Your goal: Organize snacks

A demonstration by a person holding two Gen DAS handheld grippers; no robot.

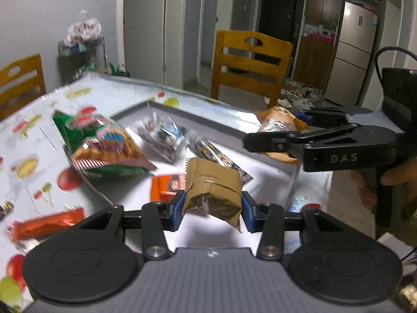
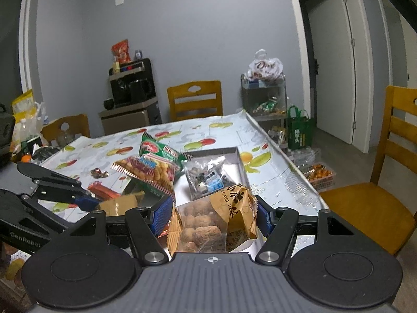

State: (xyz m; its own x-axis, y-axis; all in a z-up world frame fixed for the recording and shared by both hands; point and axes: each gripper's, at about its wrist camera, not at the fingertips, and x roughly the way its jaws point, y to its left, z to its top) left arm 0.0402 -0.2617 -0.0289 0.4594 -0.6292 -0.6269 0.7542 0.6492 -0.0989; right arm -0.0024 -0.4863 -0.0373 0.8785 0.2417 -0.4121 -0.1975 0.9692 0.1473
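The tray (image 1: 198, 114) is the landmark. Left of it, on the cloth, lies a red bar (image 1: 49, 224); propped on the tray's left rim is the green bag (image 1: 104, 146), and inside the tray, toward its far end, sits a clear packet (image 1: 163, 135).

Over the tray's near end the left gripper (image 1: 212, 207) holds a gold pack (image 1: 211, 190), its blue pads pressed into both sides of the wrapper, the pack clear of the tray floor. To the right, over the tray's near right corner, the right gripper (image 2: 215, 219) is clamped on a peanut bag (image 2: 211, 221), the foil pinched between its pads.

I judge the step to be placing: both snacks are carried to the tray and not yet set down. Next, each needs a bare spot on the tray floor, a lowering until the pack rests, then release.
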